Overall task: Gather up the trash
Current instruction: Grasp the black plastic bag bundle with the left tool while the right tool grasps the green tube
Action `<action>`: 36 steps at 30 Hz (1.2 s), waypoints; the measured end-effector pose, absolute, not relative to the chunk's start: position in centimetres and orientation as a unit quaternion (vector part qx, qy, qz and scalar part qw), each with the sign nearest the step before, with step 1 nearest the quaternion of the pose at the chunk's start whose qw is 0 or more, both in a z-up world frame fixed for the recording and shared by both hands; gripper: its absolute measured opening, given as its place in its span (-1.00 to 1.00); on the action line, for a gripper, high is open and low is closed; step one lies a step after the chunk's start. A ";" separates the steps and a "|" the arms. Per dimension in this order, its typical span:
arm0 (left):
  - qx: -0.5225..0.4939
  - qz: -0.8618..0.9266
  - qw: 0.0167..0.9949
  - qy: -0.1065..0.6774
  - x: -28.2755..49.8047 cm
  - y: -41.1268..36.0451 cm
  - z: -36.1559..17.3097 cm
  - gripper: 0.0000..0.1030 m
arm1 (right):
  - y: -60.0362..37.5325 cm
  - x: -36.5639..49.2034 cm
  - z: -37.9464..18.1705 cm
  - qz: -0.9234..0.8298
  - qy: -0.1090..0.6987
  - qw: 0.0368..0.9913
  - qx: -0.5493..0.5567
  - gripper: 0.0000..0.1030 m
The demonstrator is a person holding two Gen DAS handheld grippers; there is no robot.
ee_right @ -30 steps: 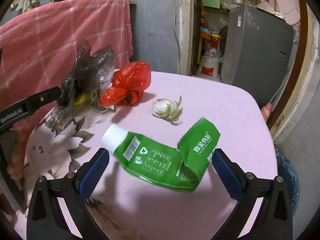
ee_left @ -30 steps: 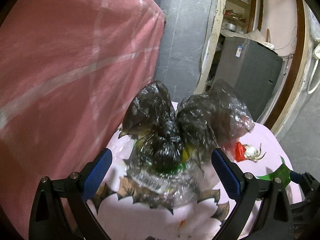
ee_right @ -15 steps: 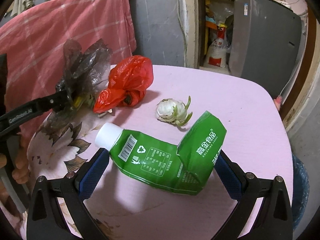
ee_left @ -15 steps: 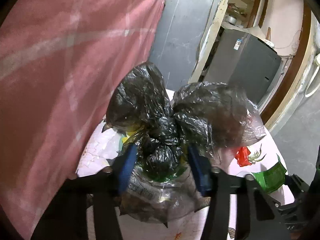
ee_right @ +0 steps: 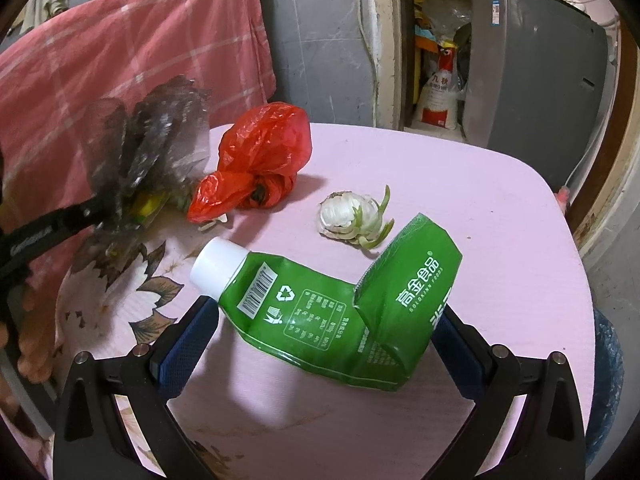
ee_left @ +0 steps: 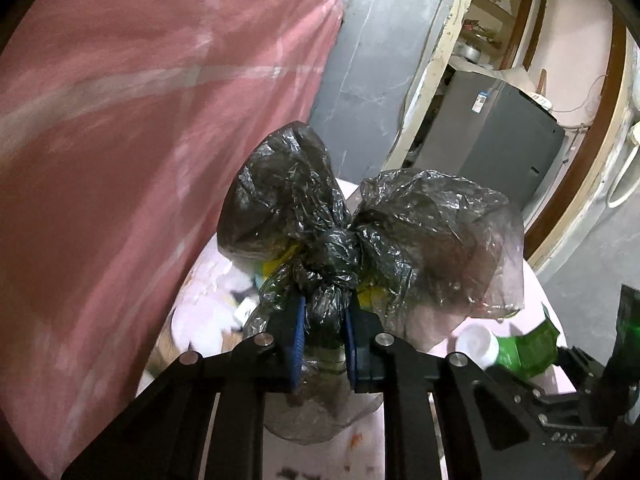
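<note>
A knotted dark translucent trash bag [ee_left: 420, 232] sits at the left of the pink table [ee_right: 460, 184]. My left gripper [ee_left: 323, 320] is closing its jaws on the bag's knot, and the blue pads press it from both sides; the same bag [ee_right: 156, 140] shows blurred in the right wrist view. A green pouch with a white cap [ee_right: 328, 304] lies flat near the table's front. My right gripper [ee_right: 322, 316] stands open, one finger on each side of the pouch, not touching it. A red plastic bag [ee_right: 264, 148] and a garlic husk [ee_right: 352, 216] lie further back.
A pink checked cloth [ee_right: 120, 60] hangs behind the table on the left. A grey cabinet [ee_right: 532, 72] and a white sack [ee_right: 438, 92] stand in the doorway behind. A blue bin [ee_right: 608, 360] sits low beside the table's right edge. A person's hand [ee_right: 32, 320] holds the left gripper.
The left gripper's jaws went from wide open to clamped on the dark bag's knot. The right gripper crept closer to the green pouch and stayed open.
</note>
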State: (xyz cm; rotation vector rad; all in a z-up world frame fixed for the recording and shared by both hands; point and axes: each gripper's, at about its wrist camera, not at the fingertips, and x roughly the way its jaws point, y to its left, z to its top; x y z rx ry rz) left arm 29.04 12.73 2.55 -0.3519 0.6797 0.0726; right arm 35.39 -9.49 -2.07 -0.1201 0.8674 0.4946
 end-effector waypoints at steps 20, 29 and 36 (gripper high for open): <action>-0.186 0.037 0.926 0.325 25.8 11.2 3.1 -0.76 | -13.4 34.9 -1.7 0.215 0.415 0.883 0.049 0.22; -0.181 0.025 0.932 0.313 25.0 10.0 3.0 -0.77 | -14.7 35.3 -1.8 0.174 0.419 0.889 0.057 -0.74; -0.174 0.018 0.939 0.296 23.9 9.0 3.4 -0.78 | -16.2 34.0 -0.8 0.178 0.378 0.905 0.081 -0.92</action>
